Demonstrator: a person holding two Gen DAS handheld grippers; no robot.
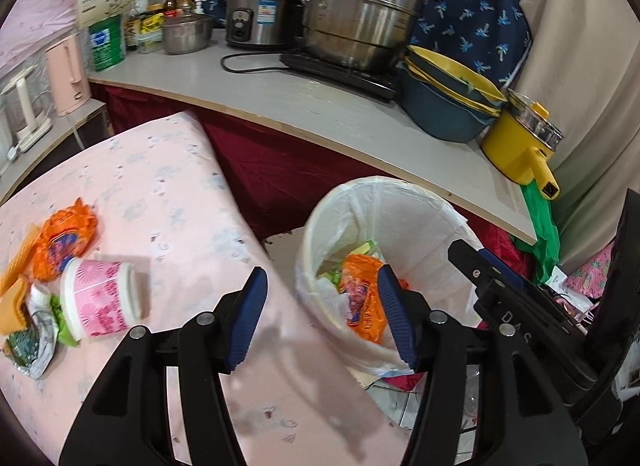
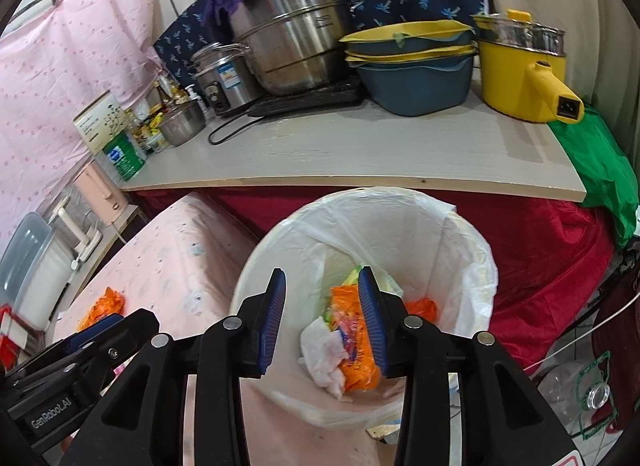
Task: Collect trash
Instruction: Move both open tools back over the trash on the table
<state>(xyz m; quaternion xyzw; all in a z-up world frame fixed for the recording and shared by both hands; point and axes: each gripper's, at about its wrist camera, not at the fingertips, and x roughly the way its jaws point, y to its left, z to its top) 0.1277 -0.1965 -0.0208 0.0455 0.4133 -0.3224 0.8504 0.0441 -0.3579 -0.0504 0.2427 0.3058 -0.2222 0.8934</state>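
Pink table point(image 1: 168, 201) by bin point(image 2: 472, 266) | wrappers point(image 2: 354, 346) binned | cup point(image 1: 100, 298), scraps point(image 1: 60, 242) left | left gripper point(image 1: 320, 318), right gripper point(image 2: 322, 318) wide, empty

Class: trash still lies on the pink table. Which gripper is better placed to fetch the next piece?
Probably the left gripper: open, empty, near the pink cup and wrappers. The right gripper hangs open over the bin.

Both wrist views above bin point(image 2: 472, 266), seemingly close

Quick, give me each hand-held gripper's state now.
Left hand-held gripper: open, holding nothing.
Right hand-held gripper: open, empty, above the trash bin.
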